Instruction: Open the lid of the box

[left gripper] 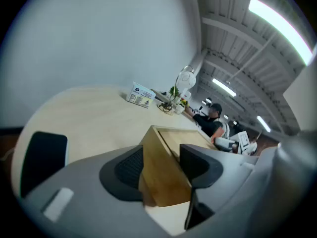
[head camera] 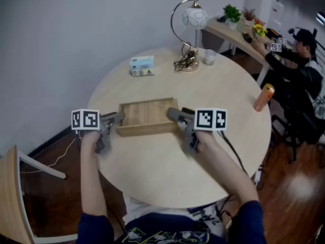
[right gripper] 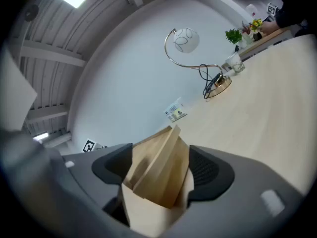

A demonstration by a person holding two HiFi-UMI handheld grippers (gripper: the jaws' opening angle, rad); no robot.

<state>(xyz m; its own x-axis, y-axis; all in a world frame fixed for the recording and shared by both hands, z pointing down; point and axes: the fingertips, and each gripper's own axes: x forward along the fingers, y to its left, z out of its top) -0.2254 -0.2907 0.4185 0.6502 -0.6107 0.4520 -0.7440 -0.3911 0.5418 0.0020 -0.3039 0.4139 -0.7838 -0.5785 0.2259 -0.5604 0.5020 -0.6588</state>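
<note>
Left gripper (head camera: 118,119) and right gripper (head camera: 173,115) both gape wide, each straddling one end of the flat pale wooden box (head camera: 147,113) without clamping it. It sits mid round beige tabletop (head camera: 167,184). One box with one inset lid (left gripper: 173,138). It looks stiff, light and maybe slick, so I'd pinch the lid's rim. One chrome globe lamp (head camera: 194,18) and one blue tissue pack (head camera: 141,65) sit near the far edge.

Both ends of the box (head camera: 146,117) are hidden under the grippers. Whether the left gripper (left gripper: 163,166) or the right gripper (right gripper: 162,171) presses on the wood can't be told. Print on the carton (head camera: 141,65) by the table's (head camera: 167,172) far edge is too small to read. The chair (head camera: 10,197) is cut off at left.
</note>
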